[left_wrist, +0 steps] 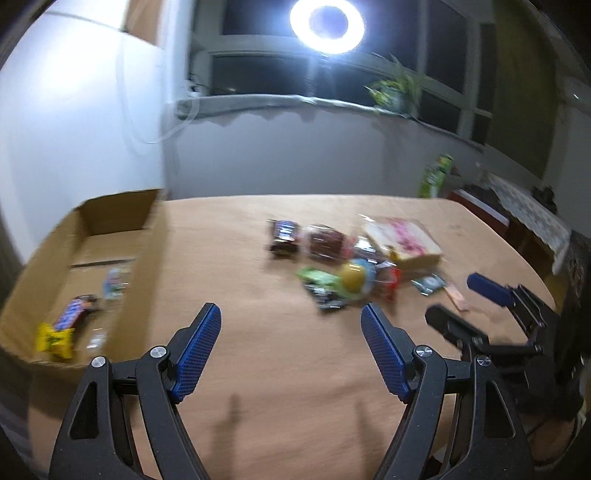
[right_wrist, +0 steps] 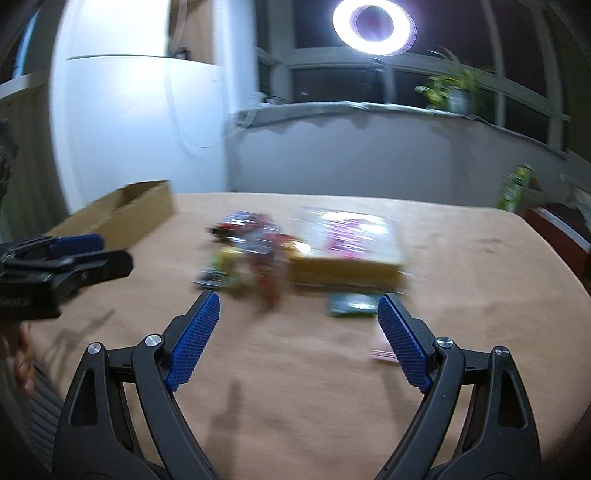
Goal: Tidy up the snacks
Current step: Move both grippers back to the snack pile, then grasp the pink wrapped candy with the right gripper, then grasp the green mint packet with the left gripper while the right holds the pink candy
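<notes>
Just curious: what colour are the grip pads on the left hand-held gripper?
Blue pads, with a fine dotted texture; clearest in the left wrist view.

Setting: we read this as a room in a home, seen at night.
Table (left_wrist: 280, 369): we see a rounded wooden top, domestic in style.
Window (left_wrist: 258, 74): we note dark panes above a deep sill.
Potted plant (left_wrist: 397, 90): we find it standing on the sill, a household touch.
Ring light (left_wrist: 327, 24): we see it glowing before the window, the main lamp.
Patterned cloth (left_wrist: 532, 214): we note it draped over low furniture at the right.
Cardboard box (left_wrist: 122, 206) and wrapped snacks (left_wrist: 332, 258): we see them on the table.
</notes>
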Motion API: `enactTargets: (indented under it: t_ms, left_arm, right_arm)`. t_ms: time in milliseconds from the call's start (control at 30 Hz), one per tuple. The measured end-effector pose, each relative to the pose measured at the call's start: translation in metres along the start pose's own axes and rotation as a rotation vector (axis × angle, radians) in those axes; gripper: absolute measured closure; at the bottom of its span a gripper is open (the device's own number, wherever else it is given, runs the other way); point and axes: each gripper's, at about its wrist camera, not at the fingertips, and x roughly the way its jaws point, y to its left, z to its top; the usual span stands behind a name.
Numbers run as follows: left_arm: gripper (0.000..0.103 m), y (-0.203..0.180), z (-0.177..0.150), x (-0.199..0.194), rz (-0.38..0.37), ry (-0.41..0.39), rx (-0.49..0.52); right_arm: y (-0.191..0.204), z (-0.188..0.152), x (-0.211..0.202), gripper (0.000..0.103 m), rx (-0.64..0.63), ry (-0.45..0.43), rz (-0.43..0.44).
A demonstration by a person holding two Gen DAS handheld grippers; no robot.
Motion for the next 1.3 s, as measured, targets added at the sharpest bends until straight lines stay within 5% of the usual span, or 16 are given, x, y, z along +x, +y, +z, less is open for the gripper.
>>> enactTargets:
  t_ms: [333, 433, 500, 667, 867, 1300]
  left_arm:
    - [0.025, -0.077, 0.000, 0.046, -0.207, 0.062, 0.210]
    - [0.025, -0.089, 0.003, 0.059, -0.221, 0.090, 0.252]
    - [0.025, -0.091, 0.005, 0.065, -0.257, 0.110, 0.249]
    - [0.025, -0.103, 0.006, 0.077, -0.276, 0.156, 0.291]
    - [0.025, -0.128, 0.013, 0.089, -0.217, 0.199, 0.335]
    - [0.023, -0.142, 0.026, 0.131, -0.256, 0.294, 0.285]
  right_arm:
    - [-0.048, -0.006, 0.015, 0.014, 0.015, 0.117, -0.077]
    - [-0.057, -0.007, 0.022, 0.030, 0.019, 0.148, -0.069]
    - [-0.062, -0.008, 0.026, 0.056, 0.019, 0.170, -0.057]
    - [-0.073, -0.011, 0.024, 0.082, 0.020, 0.170, -0.061]
    - [-0.093, -0.014, 0.016, 0.082, 0.069, 0.154, -0.037]
    - [-0.132, -0.027, 0.003, 0.082, 0.215, 0.105, 0.051]
